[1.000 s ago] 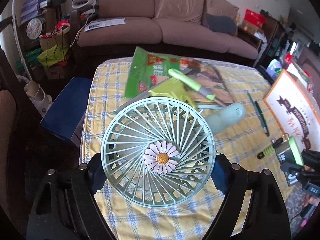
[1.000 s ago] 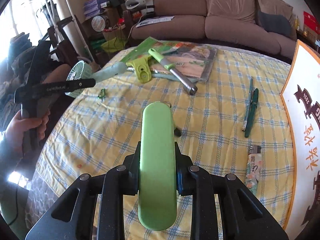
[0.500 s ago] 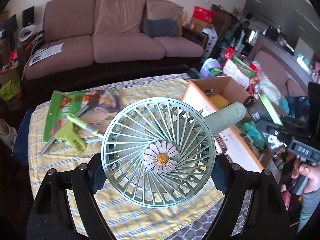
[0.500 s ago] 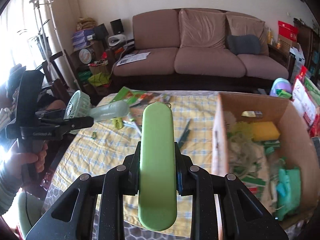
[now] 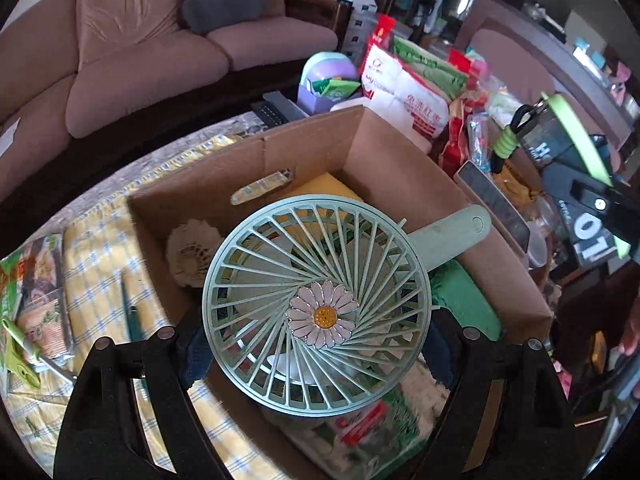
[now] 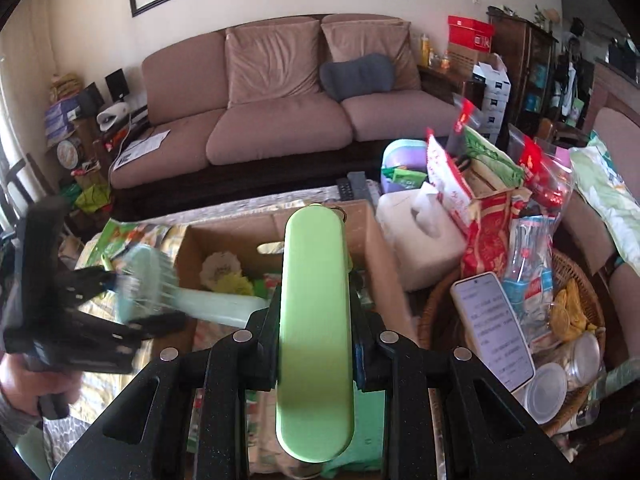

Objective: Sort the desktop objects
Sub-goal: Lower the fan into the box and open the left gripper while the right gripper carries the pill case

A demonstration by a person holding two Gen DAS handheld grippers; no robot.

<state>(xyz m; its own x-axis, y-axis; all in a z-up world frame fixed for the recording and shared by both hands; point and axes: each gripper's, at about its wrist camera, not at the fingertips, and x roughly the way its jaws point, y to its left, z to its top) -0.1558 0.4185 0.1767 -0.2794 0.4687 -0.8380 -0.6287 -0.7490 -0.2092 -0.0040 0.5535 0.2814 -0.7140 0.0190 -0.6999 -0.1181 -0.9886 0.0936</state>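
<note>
My left gripper (image 5: 316, 344) is shut on a pale green handheld fan (image 5: 320, 304) with a daisy at its hub, held above the open cardboard box (image 5: 384, 148). My right gripper (image 6: 316, 344) is shut on a flat light-green oblong object (image 6: 316, 320), also above the box (image 6: 224, 240). The fan (image 6: 148, 284) and left gripper show blurred at the left of the right wrist view. The right gripper with its green object (image 5: 576, 136) shows at the right of the left wrist view. The box holds a yellow sponge, green cloth and packets.
The yellow checked tablecloth (image 5: 96, 248) carries a dark green pen (image 5: 130, 312) and a magazine (image 5: 36, 280). A wicker basket (image 6: 576, 272) with a phone (image 6: 492, 328), jars and snack bags stands right of the box. A tissue box (image 6: 420, 236) sits behind. A brown sofa (image 6: 280, 112) lies beyond.
Both grippers have swung right from over the tablecloth to above the cardboard box, each keeping its hold. The fan now hangs over the box interior.
</note>
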